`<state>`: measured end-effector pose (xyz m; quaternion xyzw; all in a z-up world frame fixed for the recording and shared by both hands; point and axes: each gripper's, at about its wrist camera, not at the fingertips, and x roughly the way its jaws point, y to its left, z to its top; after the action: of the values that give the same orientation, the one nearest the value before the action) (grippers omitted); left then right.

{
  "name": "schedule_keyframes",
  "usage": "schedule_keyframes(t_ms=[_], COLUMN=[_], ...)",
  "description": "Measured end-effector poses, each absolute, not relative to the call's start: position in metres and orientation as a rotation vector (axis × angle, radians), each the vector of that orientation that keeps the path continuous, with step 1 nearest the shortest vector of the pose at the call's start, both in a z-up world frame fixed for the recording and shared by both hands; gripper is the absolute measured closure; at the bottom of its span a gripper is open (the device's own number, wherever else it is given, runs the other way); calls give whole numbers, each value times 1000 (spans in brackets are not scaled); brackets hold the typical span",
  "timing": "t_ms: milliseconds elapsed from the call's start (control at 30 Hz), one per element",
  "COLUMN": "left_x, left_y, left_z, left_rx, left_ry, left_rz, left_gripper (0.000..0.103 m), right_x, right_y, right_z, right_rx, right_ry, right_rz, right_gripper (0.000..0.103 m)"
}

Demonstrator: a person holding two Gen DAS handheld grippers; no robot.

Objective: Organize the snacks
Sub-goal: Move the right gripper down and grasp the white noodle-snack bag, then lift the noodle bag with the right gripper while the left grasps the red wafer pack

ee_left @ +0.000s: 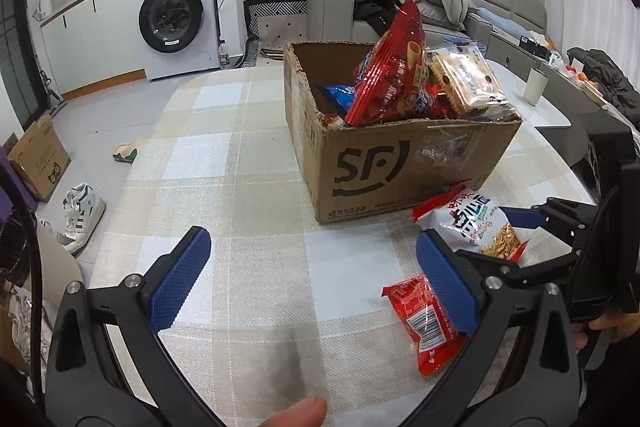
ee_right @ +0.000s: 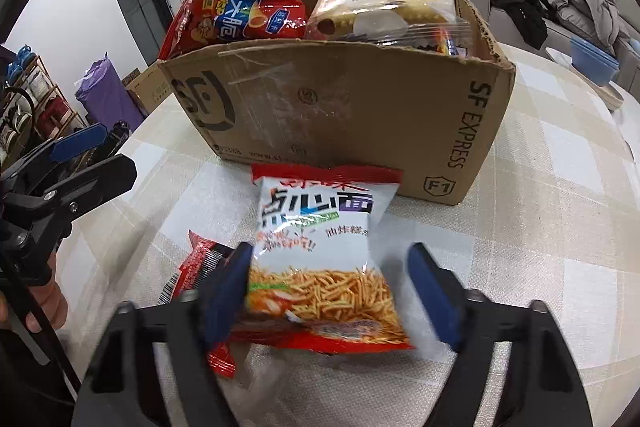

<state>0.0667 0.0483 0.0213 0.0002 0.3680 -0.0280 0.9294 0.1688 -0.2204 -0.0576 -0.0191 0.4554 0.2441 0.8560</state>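
Checked tablecloth (ee_left: 224, 163), beige and white, covers the table. Cardboard box (ee_left: 400, 167), open-topped, stands at the far middle of the table, printed with a courier logo on its near wall. Contents rising above its rim: a tall red crisp bag (ee_left: 384, 75) leaning upright, a clear pack of biscuits (ee_left: 464, 79) to its right, and a blue packet (ee_left: 338, 95) low inside at the left. White noodle-snack bag (ee_right: 320, 259) with red ends lies on the cloth just near of the box; in the right wrist view it sits between the blue pads of the right gripper (ee_right: 328, 287), the left pad touching its edge, the right pad standing clear, jaws partly spread and not gripping. Small red packet (ee_left: 424, 323) lies flat just near and left of the noodle bag, partly under it. Left gripper (ee_left: 312, 279), jaws wide apart and holding nothing, hovers over bare cloth, its right pad above the red packet's edge.
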Motion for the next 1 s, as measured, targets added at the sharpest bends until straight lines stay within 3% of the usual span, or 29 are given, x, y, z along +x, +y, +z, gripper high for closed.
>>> schedule_keyframes(t_ms=[33,267,1000], left_x=[67,67,63], left_y=[48,43,4], left_z=[22,20,-4], left_rx=[2,20,72], left_ry=[755,762,876], left_rz=[-59,-74,-214], left_gripper=[0,0,0], right_x=[168,163,134], right_y=[-220,-235,-269], right_z=[-58,-49,10], right_rx=[-39,-15,0], right_ry=[960,920,749], right_rz=[518,530,571], right_gripper=[39,50,52])
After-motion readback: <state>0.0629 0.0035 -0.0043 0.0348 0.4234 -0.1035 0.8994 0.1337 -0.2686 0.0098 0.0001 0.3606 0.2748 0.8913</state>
